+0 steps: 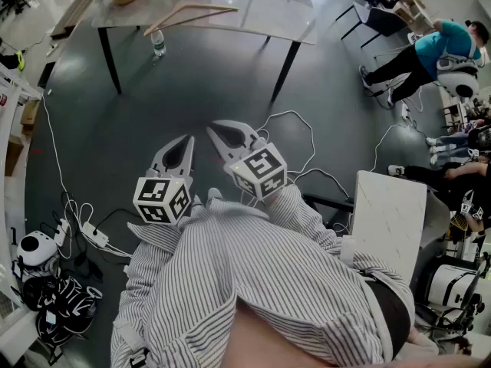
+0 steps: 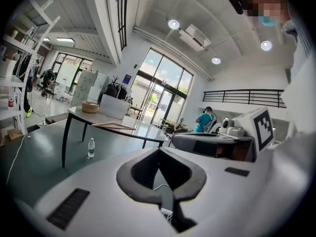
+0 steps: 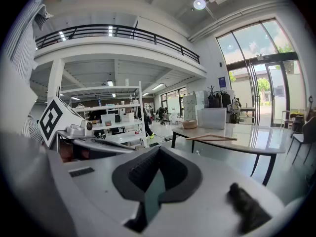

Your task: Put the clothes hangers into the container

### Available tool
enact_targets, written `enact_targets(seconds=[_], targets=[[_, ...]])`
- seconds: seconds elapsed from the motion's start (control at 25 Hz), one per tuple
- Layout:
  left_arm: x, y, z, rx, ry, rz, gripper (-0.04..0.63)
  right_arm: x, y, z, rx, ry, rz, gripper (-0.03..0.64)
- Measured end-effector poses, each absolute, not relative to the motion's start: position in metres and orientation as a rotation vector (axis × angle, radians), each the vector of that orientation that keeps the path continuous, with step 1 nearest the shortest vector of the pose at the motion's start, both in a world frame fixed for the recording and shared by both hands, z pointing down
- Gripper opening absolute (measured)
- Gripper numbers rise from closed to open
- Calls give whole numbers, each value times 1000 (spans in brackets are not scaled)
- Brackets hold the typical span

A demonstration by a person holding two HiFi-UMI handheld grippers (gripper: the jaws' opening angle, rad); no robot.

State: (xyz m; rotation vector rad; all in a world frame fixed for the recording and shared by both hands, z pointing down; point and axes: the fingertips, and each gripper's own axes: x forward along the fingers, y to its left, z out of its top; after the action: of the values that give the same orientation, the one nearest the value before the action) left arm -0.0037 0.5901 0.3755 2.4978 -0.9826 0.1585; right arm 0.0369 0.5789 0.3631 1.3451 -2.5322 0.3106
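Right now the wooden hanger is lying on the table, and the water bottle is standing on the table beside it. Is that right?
Not quite. The wooden hanger does lie on the table, but the water bottle stands on the floor beneath the table, not on it. The head view shows this.

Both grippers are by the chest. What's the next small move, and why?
Probably step toward the table. The left gripper and right gripper are both shut and empty, held over the floor well short of it. The hanger lies flat on the table, near the container, out of reach from here.
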Motion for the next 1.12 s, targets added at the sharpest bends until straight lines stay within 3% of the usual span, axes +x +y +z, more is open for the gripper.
enact_targets(seconds=[0.48,1.12], targets=[[-10,583,382,2485,-1024,180,11,42,574,361,1361,-2542,328,14],[33,577,403,2400,-1006,158,10,90,564,386,1325,-2561,457,15]])
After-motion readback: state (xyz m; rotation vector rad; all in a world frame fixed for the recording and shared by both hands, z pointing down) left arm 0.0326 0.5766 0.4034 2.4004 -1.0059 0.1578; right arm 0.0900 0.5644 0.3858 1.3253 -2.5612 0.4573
